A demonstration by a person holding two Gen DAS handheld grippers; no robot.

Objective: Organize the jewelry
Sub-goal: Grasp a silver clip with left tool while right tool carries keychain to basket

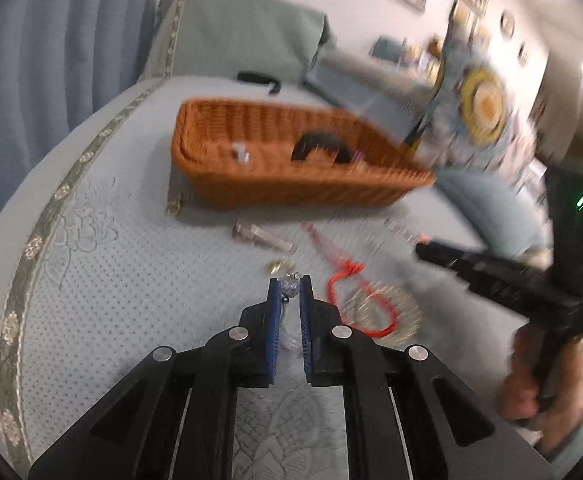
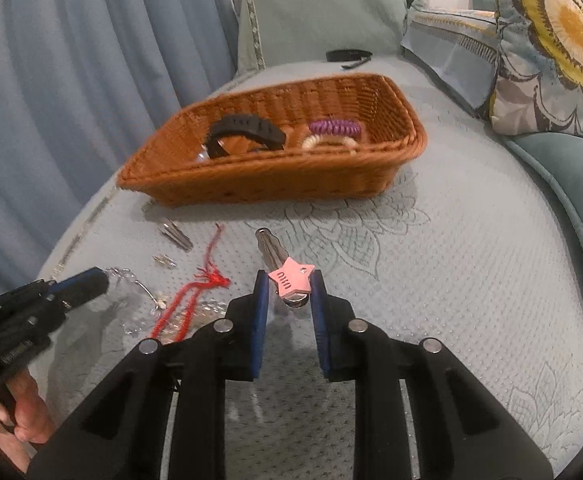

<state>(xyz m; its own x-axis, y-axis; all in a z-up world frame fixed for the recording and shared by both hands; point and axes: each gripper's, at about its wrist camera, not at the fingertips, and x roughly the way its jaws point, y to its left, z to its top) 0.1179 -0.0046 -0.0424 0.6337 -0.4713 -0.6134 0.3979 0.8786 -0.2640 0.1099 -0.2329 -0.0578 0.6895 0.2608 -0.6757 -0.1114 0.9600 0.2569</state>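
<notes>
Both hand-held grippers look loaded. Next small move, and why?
Probably carry both to the wicker basket and release. The right hand-held gripper pinches the pink star hair clip, the left hand-held gripper a sparkly clear piece; bands already lie in the basket.

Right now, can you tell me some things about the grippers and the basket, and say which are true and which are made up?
1. The right gripper pinches a pink star-shaped hair clip. True.
2. The woven orange-brown basket has nothing in it. False: a black band, a purple coil hair tie and a cream ring lie inside.
3. The left gripper is shut on a small sparkly clear-beaded piece. True.
4. The red cord lies in the basket. False: it lies on the pale blue quilted cover, in front of the basket.
</notes>
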